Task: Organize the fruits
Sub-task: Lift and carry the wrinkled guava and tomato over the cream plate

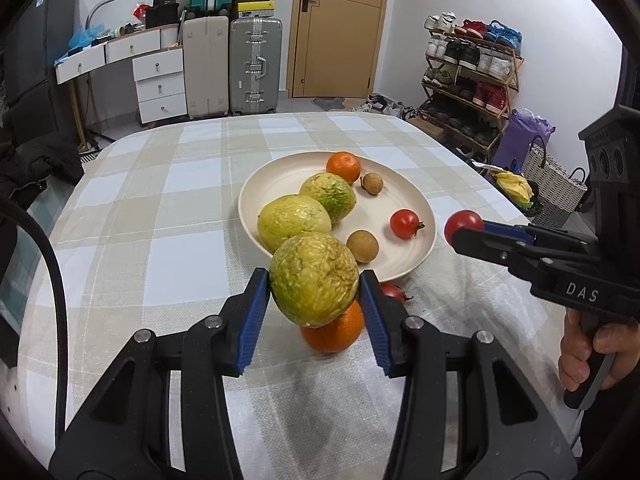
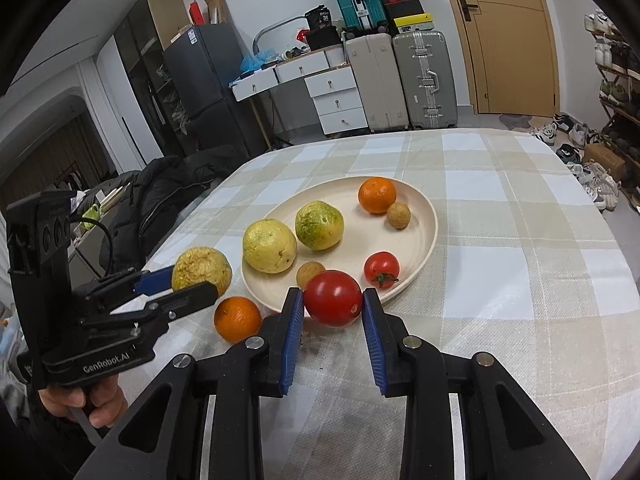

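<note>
My left gripper (image 1: 314, 296) is shut on a rough yellow-green fruit (image 1: 312, 272), held above the table just in front of the cream plate (image 1: 276, 176). In the right wrist view, my right gripper (image 2: 333, 310) is shut on a red tomato (image 2: 333, 304) at the plate's (image 2: 424, 240) near rim. The plate holds two more yellow-green fruits (image 1: 294, 218), a mandarin (image 1: 343, 166), two brown longans (image 1: 362, 243) and a small tomato (image 1: 405, 223). An orange (image 1: 332, 334) lies on the cloth under the held fruit, and another small tomato (image 1: 394, 292) lies beside it.
The table carries a beige and white checked cloth (image 1: 160, 208) with rounded edges. A black jacket (image 2: 160, 196) lies off the left side. A woven basket (image 1: 554, 184) and bananas (image 1: 516, 190) sit off the right side, near a shoe rack (image 1: 472, 76). Suitcases (image 1: 254, 64) stand by the far wall.
</note>
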